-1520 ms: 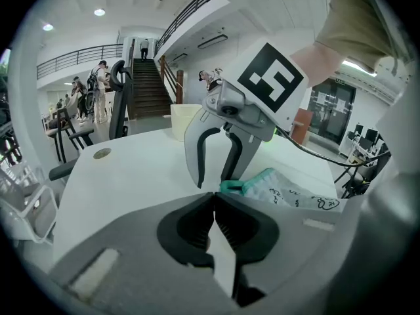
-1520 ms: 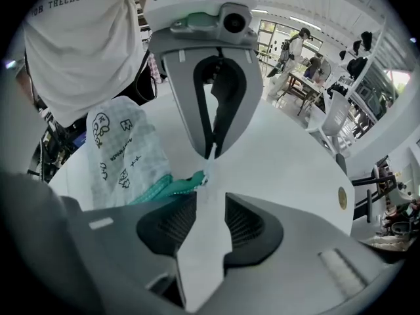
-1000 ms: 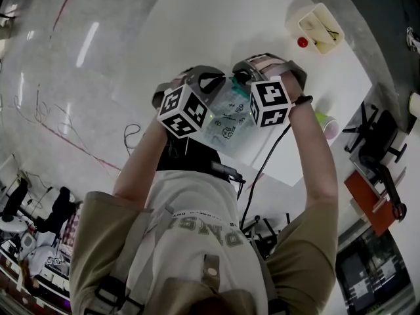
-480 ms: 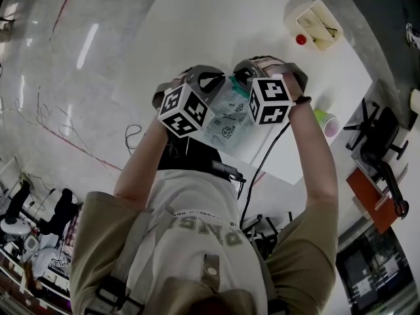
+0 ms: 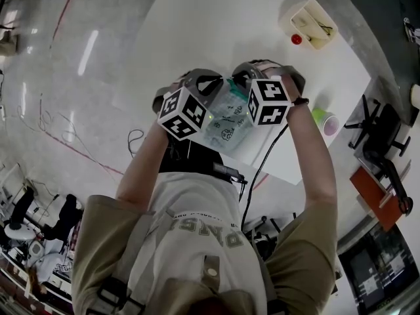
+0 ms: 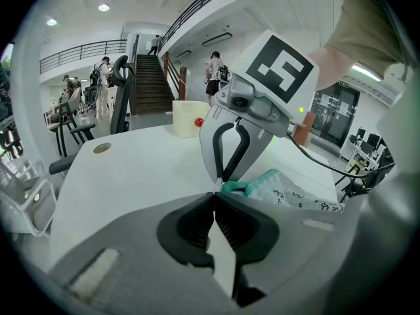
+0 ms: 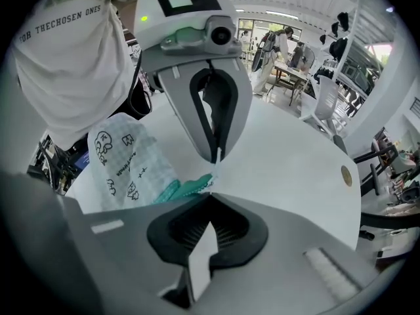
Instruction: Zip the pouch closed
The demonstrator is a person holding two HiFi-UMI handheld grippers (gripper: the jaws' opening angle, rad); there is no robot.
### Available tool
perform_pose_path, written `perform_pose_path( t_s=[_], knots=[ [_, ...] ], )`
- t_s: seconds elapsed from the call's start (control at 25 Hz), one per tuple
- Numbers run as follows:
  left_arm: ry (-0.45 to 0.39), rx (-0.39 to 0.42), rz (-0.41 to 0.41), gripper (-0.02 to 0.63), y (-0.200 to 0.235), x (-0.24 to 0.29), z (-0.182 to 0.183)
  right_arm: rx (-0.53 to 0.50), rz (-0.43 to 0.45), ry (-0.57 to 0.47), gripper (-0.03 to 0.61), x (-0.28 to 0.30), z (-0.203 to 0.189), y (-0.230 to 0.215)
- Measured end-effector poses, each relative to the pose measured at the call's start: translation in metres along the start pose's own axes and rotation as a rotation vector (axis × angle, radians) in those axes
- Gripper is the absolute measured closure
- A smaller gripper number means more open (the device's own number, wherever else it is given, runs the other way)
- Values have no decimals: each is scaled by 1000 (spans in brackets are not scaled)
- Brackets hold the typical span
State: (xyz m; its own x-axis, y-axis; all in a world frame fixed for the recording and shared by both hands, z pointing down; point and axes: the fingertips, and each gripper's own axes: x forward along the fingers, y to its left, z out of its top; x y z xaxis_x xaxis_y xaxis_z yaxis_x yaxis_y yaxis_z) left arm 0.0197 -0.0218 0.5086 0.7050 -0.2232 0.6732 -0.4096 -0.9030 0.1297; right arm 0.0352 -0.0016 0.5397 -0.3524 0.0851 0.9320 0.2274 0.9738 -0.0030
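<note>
Teal zip (image 6: 244, 188) end pinched; pouch (image 5: 226, 122) trails back toward the person, over table (image 5: 216, 31).
Left claw (image 6: 214, 194) closed on that end; right claw (image 7: 210, 194) closed on it too, tip to tip. Zip's long axis runs away from both tips; closing stroke likely goes that way.

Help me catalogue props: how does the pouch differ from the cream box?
The pouch is soft, pale and printed, with a teal zip; the box is rigid and open-topped. The left hand-held gripper and right hand-held gripper pinch the pouch; the box stands untouched. Both are containers.
</note>
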Motion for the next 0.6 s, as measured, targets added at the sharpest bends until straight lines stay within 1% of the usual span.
perform_pose_path(
  t_s=[0.6],
  knots=[
    [5, -12, -6, 595, -4, 6, -3, -17, -26, 23, 578, 2, -6, 7]
  ],
)
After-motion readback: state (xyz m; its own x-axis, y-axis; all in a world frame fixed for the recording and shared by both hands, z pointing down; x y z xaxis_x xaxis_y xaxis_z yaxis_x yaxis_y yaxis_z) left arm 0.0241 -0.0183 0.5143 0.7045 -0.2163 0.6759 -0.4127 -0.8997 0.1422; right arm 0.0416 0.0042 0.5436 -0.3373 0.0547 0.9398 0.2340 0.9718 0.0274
